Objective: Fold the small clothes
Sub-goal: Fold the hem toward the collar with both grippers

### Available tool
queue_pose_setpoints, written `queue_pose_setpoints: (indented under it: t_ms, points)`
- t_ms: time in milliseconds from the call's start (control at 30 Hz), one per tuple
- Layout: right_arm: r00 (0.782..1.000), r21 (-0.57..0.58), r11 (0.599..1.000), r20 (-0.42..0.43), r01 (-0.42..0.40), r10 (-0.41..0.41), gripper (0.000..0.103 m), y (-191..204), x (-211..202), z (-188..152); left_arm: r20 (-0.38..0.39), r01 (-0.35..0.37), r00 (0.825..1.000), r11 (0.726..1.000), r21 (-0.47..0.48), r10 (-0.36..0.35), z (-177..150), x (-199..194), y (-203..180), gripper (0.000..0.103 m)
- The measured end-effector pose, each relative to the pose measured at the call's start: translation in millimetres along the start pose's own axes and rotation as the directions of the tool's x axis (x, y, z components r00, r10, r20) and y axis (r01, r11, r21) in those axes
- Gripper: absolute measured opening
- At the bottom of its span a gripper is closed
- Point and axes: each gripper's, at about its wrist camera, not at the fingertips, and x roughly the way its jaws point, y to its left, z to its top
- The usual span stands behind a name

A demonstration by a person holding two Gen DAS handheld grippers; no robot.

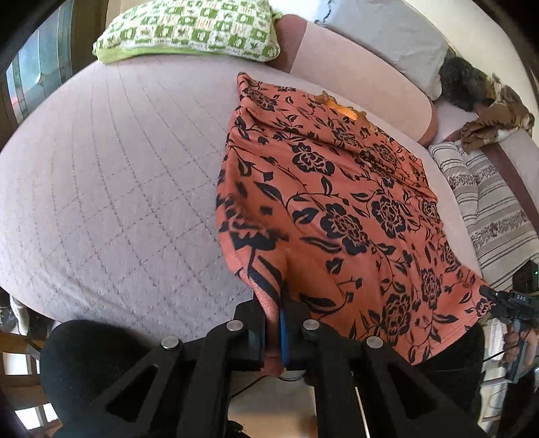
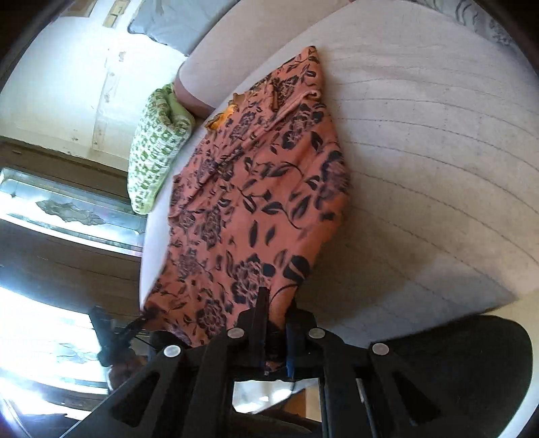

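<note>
An orange garment with a black flower print (image 1: 337, 202) lies stretched along the quilted mauve bed (image 1: 118, 168), its neckline at the far end. My left gripper (image 1: 274, 320) is shut on the garment's near hem at one corner. My right gripper (image 2: 276, 323) is shut on the hem at the other corner, and it shows in the left wrist view (image 1: 495, 300) at the far right. The garment also fills the middle of the right wrist view (image 2: 256, 188). The near hem is lifted off the bed's edge between the two grippers.
A green and white patterned pillow (image 1: 188, 30) lies at the bed's far side. A grey pillow (image 1: 387, 37), a dark fluffy bundle (image 1: 471, 84) and a striped cloth (image 1: 488, 202) sit to the right. A window and wooden wall (image 2: 67, 209) are on the left in the right wrist view.
</note>
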Motion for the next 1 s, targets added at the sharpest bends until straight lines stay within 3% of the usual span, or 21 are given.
queue_pose_setpoints:
  t_ms: [167,300,400,433,467,500,533,567,600,633,700,833,933,1000]
  points:
    - [0.992,-0.033,0.993,0.052,-0.118,0.119,0.008,29.4,-5.2,43.8,0.07,0.084,0.994,0.995,0.053,-0.088,65.4,-11.8,-23.0,0.006]
    - [0.957,-0.099,0.971,0.173,-0.217,0.232,0.008,62.6,-20.7,129.4,0.17,0.151,0.972,0.985,0.084,-0.163,152.5,-16.0,-40.6,0.006]
    - [0.935,-0.091,0.974,0.272,-0.209,0.226,0.008,69.2,-20.6,196.7,0.256,0.151,0.953,0.987,0.05,-0.159,224.5,0.7,-36.2,0.008]
    - [0.925,-0.068,0.977,0.314,-0.203,0.214,0.011,64.0,-12.6,223.4,0.281,0.135,0.95,0.99,0.028,-0.137,244.5,14.0,-31.3,0.013]
    - [0.919,-0.066,0.98,0.339,-0.19,0.201,0.016,56.8,-0.5,247.3,0.303,0.112,0.946,0.994,0.017,-0.112,269.2,40.0,-25.5,0.035]
    - [0.925,-0.054,0.987,0.343,-0.153,0.162,0.023,48.1,14.2,264.7,0.283,0.09,0.955,0.996,0.006,-0.088,282.1,61.6,-19.8,0.053]
    - [0.934,-0.005,0.998,0.352,-0.066,0.064,0.045,37.5,28.4,276.1,0.208,0.018,0.978,0.999,-0.031,-0.011,294.7,94.5,-13.2,0.081]
    - [0.936,0.06,0.998,0.351,0.023,-0.042,0.073,27.2,43.2,280.6,0.155,-0.084,0.984,0.995,-0.043,0.09,297.8,119.7,-8.4,0.081]
    - [0.937,0.09,0.994,0.338,0.065,-0.092,0.074,18.2,56.9,278.0,0.14,-0.137,0.98,0.99,-0.045,0.142,295.5,130.7,-3.7,0.079]
    - [0.942,0.09,0.994,0.325,0.061,-0.087,0.074,10.9,65.8,268.8,0.145,-0.156,0.976,0.986,-0.051,0.162,287.9,135.0,2.2,0.079]
    - [0.938,0.079,0.992,0.326,0.096,-0.117,0.074,3.3,69.0,250.2,0.161,-0.13,0.978,0.991,-0.045,0.135,261.9,129.5,14.6,0.08]
    - [0.929,-0.003,0.968,0.28,0.252,-0.241,0.074,-4.4,68.7,217.3,0.172,-0.159,0.973,0.987,0.026,0.152,221.0,113.1,20.7,0.081]
    - [0.939,-0.038,0.963,0.234,0.266,-0.251,0.074,-6.4,72.9,207.3,0.125,-0.144,0.982,0.989,0.036,0.139,209.5,117.2,27.5,0.081]
    - [0.944,-0.055,0.96,0.204,0.276,-0.259,0.074,-3.1,86.2,209.9,0.05,-0.125,0.991,0.992,0.017,0.124,204.5,133.3,31.8,0.081]
